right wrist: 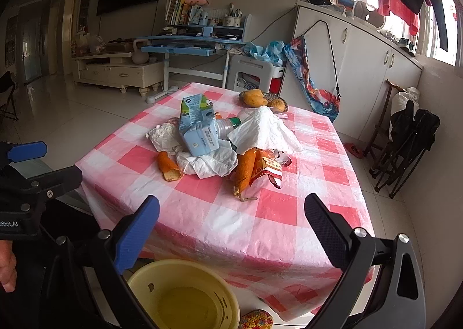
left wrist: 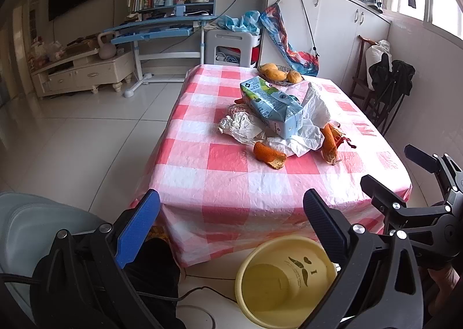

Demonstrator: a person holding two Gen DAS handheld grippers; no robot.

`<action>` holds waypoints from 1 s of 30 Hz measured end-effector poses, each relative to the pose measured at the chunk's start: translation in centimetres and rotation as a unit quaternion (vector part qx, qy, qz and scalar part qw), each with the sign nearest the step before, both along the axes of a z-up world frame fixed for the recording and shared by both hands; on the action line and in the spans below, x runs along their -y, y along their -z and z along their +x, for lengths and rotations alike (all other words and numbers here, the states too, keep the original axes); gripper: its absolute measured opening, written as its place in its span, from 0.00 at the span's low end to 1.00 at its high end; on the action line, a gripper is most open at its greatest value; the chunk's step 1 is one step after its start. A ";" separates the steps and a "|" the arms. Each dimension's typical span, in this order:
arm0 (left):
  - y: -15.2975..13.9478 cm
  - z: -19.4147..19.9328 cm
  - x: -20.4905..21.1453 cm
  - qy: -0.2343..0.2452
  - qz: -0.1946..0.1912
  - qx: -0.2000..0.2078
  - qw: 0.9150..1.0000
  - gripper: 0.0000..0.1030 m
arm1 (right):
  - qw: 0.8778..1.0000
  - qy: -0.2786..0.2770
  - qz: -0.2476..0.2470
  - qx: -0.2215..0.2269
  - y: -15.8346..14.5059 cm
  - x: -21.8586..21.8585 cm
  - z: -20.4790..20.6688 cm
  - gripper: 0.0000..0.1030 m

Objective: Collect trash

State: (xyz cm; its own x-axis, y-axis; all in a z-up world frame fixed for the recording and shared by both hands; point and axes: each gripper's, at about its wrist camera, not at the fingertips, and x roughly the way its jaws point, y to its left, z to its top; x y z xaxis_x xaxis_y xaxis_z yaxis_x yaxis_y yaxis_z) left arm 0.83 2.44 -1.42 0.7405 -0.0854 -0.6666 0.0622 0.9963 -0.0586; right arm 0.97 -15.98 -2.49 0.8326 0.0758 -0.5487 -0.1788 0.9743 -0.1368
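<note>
A heap of trash is seen near the middle of the counter (left wrist: 231,184), which is covered by a pink and white checked cloth. On top of the heap a pale blue carton (left wrist: 272,104) is laid on its side, with crumpled white paper (left wrist: 240,126) beneath it and a white plastic bag (left wrist: 314,106) draped beside it. Two pieces of orange peel (left wrist: 267,155) are found at the near edge of the heap, and in the right wrist view a torn red and orange wrapper (right wrist: 269,169) is shown just beside the larger piece. Behind the heap a dish of fruit (left wrist: 279,74) is set at the far end. The left tongs (left wrist: 231,207) are held wide, with nothing between them, near the front edge of the counter and well apart from the heap, which lies ahead of them and a little to the right. The right tongs (right wrist: 231,213) are likewise spread wide and empty, above the near part of the cloth, with the heap straight ahead but not touched. A yellow bucket (left wrist: 286,285) is seen on the floor below both tongs, against the hanging edge of the cloth.
</note>
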 end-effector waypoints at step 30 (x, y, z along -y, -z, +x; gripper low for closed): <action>1.1 9.0 -2.1 -0.058 -0.021 -0.060 0.996 0.93 | 0.988 -0.127 0.056 -0.070 -1.0 -2.7 12.2 0.83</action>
State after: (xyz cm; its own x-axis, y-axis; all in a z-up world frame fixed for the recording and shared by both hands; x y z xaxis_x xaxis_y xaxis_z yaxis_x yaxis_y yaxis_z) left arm 9.80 4.50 -2.55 0.6630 -0.0339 -0.7479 -0.0634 0.9928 -0.1013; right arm 13.16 -13.32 -1.47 0.6956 0.3404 -0.6326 -0.4296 0.9029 0.0135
